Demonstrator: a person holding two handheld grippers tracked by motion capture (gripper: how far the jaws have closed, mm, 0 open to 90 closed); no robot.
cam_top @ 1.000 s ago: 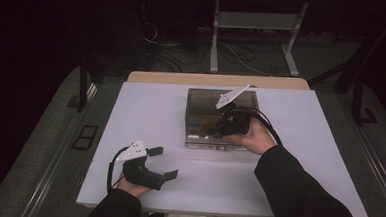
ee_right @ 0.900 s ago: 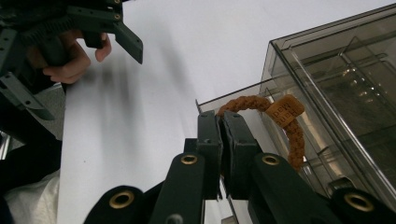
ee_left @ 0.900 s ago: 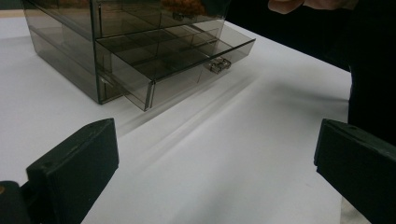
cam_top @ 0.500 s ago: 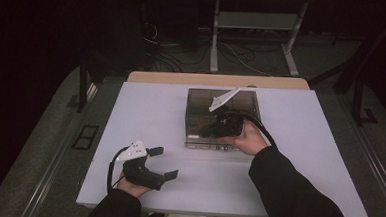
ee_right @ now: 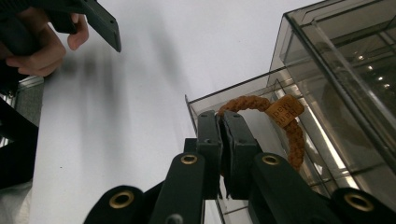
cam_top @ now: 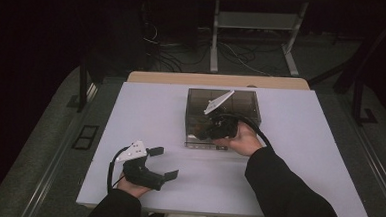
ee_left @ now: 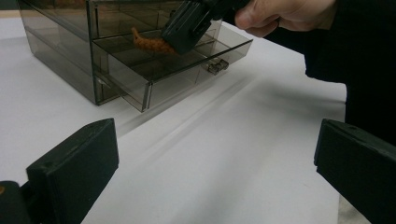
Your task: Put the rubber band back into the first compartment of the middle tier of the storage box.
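Two grippers: right gripper (ee_right: 219, 140), centre frame, has dipped into the open drawer (ee_left: 196, 60) since a second ago, pinching the braided orange cord (ee_right: 285, 121). Left gripper (cam_top: 159, 162), lower left, stays spread, idle. Likely depositing or retrieving it.

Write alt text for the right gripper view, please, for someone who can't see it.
The right gripper's two black jaws are shut on a braided orange bracelet over the open drawer of a smoky clear plastic box. At upper left, a hand holds the left gripper above the white table.
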